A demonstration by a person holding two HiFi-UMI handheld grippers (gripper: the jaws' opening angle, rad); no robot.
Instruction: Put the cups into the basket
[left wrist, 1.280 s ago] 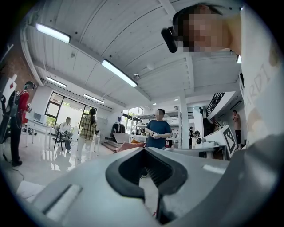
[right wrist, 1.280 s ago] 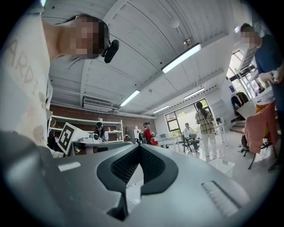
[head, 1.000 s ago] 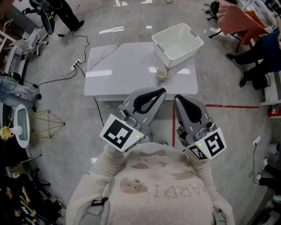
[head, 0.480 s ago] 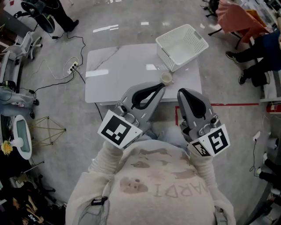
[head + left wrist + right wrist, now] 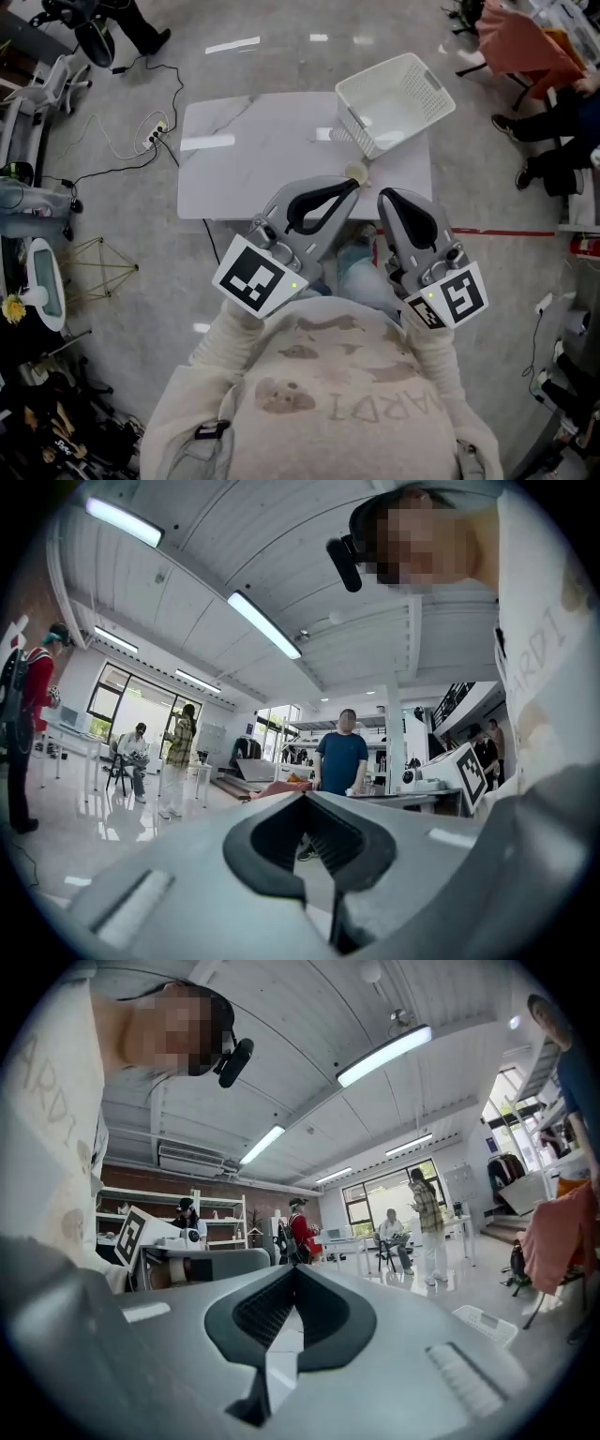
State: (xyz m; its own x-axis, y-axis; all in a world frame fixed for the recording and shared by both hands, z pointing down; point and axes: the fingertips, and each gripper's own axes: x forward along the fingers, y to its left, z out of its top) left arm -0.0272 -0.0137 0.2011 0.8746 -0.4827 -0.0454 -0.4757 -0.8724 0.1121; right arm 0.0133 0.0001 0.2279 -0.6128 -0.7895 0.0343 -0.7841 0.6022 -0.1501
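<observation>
A small cream cup (image 5: 355, 172) stands near the front right edge of the white marble table (image 5: 262, 150). Just behind it, an empty white lattice basket (image 5: 395, 89) sits on the table's far right corner. Held close to my chest, my left gripper (image 5: 350, 187) is shut with nothing in it, and its tip lies just below the cup in the head view. My right gripper (image 5: 384, 194) is beside it, also shut and empty. Both gripper views tilt upward to ceiling and room; the left gripper (image 5: 305, 794) and the right gripper (image 5: 295, 1267) show jaws meeting at the tips.
A power strip with cables (image 5: 155, 141) lies on the floor left of the table. A red tape line (image 5: 506, 232) runs along the floor on the right. Seated people (image 5: 553, 103) are at the far right, and several people stand about the room.
The table, cup and basket have shifted slightly in the head view as the person and camera moved. Both grippers stay shut and empty near the chest.
</observation>
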